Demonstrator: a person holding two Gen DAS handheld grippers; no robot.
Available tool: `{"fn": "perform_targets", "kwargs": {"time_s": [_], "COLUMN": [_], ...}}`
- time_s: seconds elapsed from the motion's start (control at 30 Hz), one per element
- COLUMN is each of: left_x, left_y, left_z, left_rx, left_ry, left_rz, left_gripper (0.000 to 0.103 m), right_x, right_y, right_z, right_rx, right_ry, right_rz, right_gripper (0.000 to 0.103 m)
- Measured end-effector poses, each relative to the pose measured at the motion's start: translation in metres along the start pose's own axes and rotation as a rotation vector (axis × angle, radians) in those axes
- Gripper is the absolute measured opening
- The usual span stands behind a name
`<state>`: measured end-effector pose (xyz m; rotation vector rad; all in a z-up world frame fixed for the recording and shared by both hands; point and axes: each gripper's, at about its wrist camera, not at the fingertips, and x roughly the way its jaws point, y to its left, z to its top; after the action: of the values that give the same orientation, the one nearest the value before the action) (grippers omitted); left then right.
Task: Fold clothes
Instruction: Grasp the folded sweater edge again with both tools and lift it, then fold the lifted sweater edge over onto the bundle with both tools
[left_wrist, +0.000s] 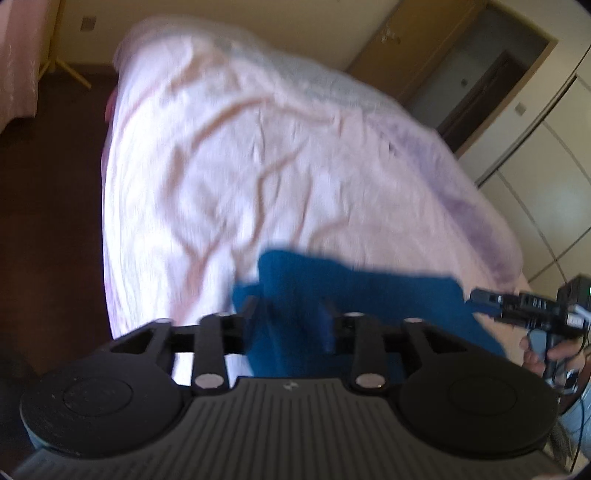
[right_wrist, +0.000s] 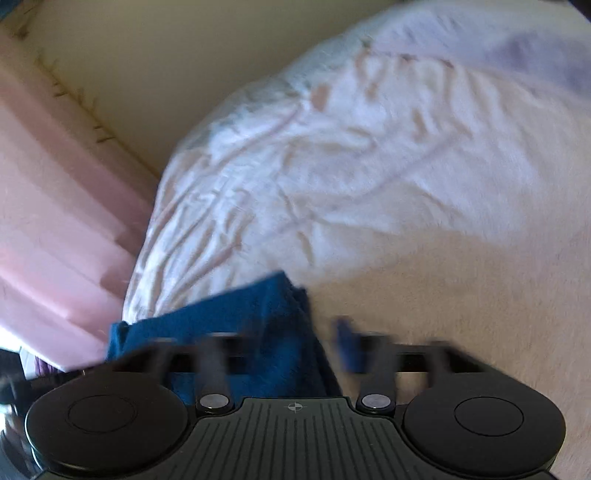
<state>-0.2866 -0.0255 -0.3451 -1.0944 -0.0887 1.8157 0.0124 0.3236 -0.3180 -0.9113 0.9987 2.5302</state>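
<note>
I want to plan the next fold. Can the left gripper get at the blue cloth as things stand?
Probably yes. The blue cloth lies on the bed directly before the left gripper, already between its open fingers, and nothing covers it. The right gripper is at its far edge, apart.

No words, brands or numbers can be read in either view. A small crosshair sign sits on the right claw's ribbed housing. A similar mark on the left housing is too blurred to make out.

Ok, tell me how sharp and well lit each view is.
Left wrist: bed smeared by motion blur, strong fisheye bending, gripper fairly crisp. Right wrist: heavier blur, its gripper fingers ghosted; bed sunlit above, shaded near the blue cloth.
</note>
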Motion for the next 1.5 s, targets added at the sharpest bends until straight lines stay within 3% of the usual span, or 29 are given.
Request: {"fn": "perform_targets", "kwargs": {"time_s": [0.07,0.17,0.2,0.23,0.27,0.37,0.5,0.63,0.77,0.87,0.9,0.93,0.97,1.0,1.1,1.2,1.23,1.3,1.37,1.5], "left_x": [0.005,0.026,0.033,0.034,0.034,0.025,0.031,0.047,0.068,0.068,0.063,0.055,0.046,0.038,0.003,-0.034,-0.042,-0.052,-0.051,-0.016], "left_y": [0.001,-0.002,-0.005,-0.006,-0.007,-0.002,0.006,0.012,0.008,-0.006,-0.012,-0.018,-0.023,-0.028,-0.047,-0.075,-0.086,-0.111,-0.130,-0.144], "left_z": [0.013,0.021,0.021,0.020,0.019,0.018,0.016,0.012,0.008,0.015,0.017,0.019,0.020,0.021,0.016,-0.009,-0.021,-0.050,-0.077,-0.110], "left_rx": [-0.001,0.039,0.061,0.077,0.092,0.088,0.039,-0.008,0.032,0.091,0.116,0.134,0.150,0.167,0.192,0.185,0.189,0.211,0.240,0.331], "left_ry": [0.001,0.047,0.063,0.057,0.048,-0.009,-0.028,-0.004,0.059,0.088,0.090,0.085,0.080,0.074,0.046,0.033,0.036,0.060,0.070,0.063], "left_rz": [-0.003,-0.012,-0.013,-0.010,-0.007,-0.008,0.014,0.054,0.131,0.199,0.230,0.261,0.292,0.323,0.345,0.256,0.214,0.125,0.053,0.104], "left_gripper": [0.046,0.040,0.024,0.007,0.007,0.006,0.007,0.008,0.011,0.024,0.031,0.032,0.032,0.029,0.027,0.021,0.014,0.006,0.004,0.004], "right_x": [0.003,0.025,0.033,0.040,0.044,0.035,0.029,0.054,0.081,0.070,0.062,0.051,0.035,0.017,-0.038,-0.082,-0.089,-0.093,-0.083,-0.045], "right_y": [0.006,0.018,0.022,0.026,0.028,0.031,0.015,0.002,0.001,-0.002,0.000,0.003,0.008,0.014,0.031,0.053,0.065,0.089,0.107,0.118], "right_z": [0.006,0.014,0.014,0.013,0.012,0.009,0.012,0.005,-0.008,0.001,0.005,0.009,0.011,0.011,-0.002,-0.036,-0.051,-0.084,-0.114,-0.144], "right_rx": [-0.034,-0.111,-0.142,-0.177,-0.207,-0.250,-0.162,-0.091,-0.113,-0.046,-0.039,-0.040,-0.047,-0.053,-0.070,-0.064,-0.078,-0.142,-0.200,-0.303], "right_ry": [-0.007,0.023,0.037,0.048,0.047,-0.021,-0.113,-0.053,0.068,0.065,0.056,0.034,-0.005,-0.045,-0.148,-0.185,-0.176,-0.132,-0.087,-0.076], "right_rz": [0.008,-0.001,-0.008,-0.009,-0.005,-0.001,-0.077,-0.165,-0.211,-0.208,-0.216,-0.230,-0.253,-0.275,-0.319,-0.269,-0.253,-0.242,-0.227,-0.289], "right_gripper": [0.064,0.063,0.056,0.013,0.008,0.006,0.002,0.002,0.002,0.006,0.016,0.037,0.046,0.051,0.051,0.051,0.051,0.051,0.051,0.051]}}
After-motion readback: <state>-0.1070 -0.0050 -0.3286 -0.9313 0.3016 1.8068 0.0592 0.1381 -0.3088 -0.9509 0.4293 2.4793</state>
